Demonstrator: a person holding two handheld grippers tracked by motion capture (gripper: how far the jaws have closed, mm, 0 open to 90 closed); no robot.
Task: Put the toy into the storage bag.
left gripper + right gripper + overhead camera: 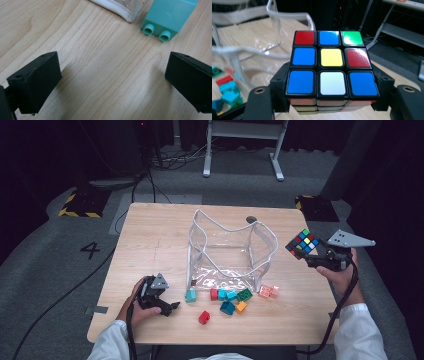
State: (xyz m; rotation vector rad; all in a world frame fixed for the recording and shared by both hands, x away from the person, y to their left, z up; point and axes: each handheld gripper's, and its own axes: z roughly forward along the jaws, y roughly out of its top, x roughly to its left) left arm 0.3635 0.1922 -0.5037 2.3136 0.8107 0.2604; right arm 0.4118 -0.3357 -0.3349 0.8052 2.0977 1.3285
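Note:
A scrambled puzzle cube (302, 243) (331, 67) hangs in the air above the table's right edge, with my right gripper (320, 254) (332, 100) shut on its two sides. A clear plastic bag (227, 251) with white piping stands open at the table's middle; its wall (249, 42) lies to the cube's left. My left gripper (167, 307) (112, 80) rests low at the front left, jaws wide apart over bare wood. A teal brick (190, 295) (168, 18) lies just ahead of it, beside the bag's corner (125, 12).
Several loose bricks lie in front of the bag: red (204, 317), teal (227, 307), orange (241, 306), green (244, 294) and pink (268, 291). The wooden table (150, 240) has dark floor around it. A white desk frame (245, 145) stands behind.

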